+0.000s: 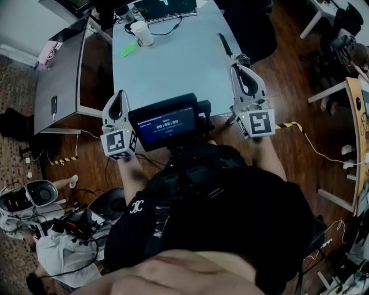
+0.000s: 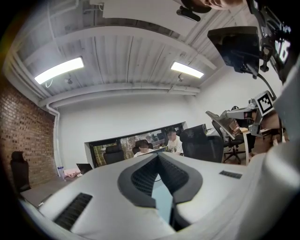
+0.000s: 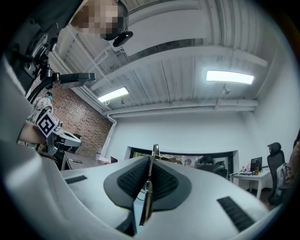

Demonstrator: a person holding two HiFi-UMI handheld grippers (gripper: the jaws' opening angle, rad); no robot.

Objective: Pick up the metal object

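Note:
In the head view my right gripper [image 1: 239,63] is held up over the right edge of the light blue table [image 1: 179,69]. It is shut on a thin metal object [image 1: 225,45] that sticks out beyond the fingertips toward the table's far side. The right gripper view shows that metal strip [image 3: 148,192] edge-on, pinched between the dark ribbed pads, with its tip rising past my right gripper [image 3: 153,158]. My left gripper [image 1: 120,97] hovers at the table's near left corner. In the left gripper view my left gripper [image 2: 158,156] is shut, tips touching, with nothing in it.
A white cup [image 1: 141,33] and a green item [image 1: 130,49] sit at the table's far left, near a laptop [image 1: 167,8]. A grey cabinet [image 1: 63,75] stands to the left. A black screen [image 1: 167,124] is mounted at the person's chest. Office chairs [image 2: 201,143] stand beyond.

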